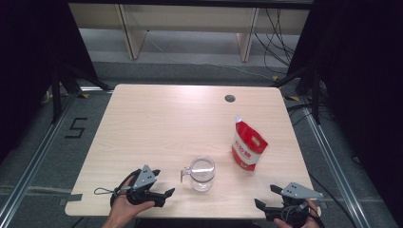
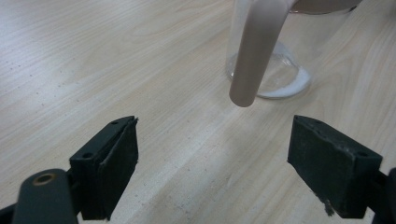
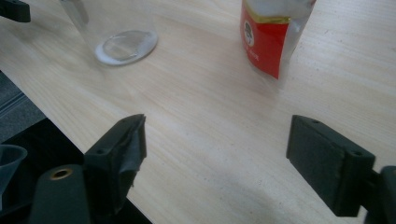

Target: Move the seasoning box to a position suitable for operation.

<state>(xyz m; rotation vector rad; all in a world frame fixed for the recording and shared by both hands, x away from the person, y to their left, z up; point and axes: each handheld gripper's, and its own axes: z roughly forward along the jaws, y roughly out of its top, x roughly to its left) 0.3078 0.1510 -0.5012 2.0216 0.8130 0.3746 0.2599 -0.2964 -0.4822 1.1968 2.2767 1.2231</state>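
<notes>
Jaws wide, empty, near near-empty glass jar [image 1: 202, 174]

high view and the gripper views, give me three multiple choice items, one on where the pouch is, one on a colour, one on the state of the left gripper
1. Where does the pouch stand relative to the glass jar in the high view?
A. to its right and farther from the person
B. to its left
C. inside it

2. What is the pouch's main colour?
A. blue
B. red with white
C. green

3. How do the jaws of the left gripper stand?
A. shut on the jar
B. shut on the pouch
C. open, with nothing between them

Answers:
1 A: in the high view the pouch sits right of the jar and higher up the table.
2 B: the high view and the right gripper view both show a red body with white parts.
3 C: the left gripper view shows bare table between the two pads, the jar ahead of them.
</notes>
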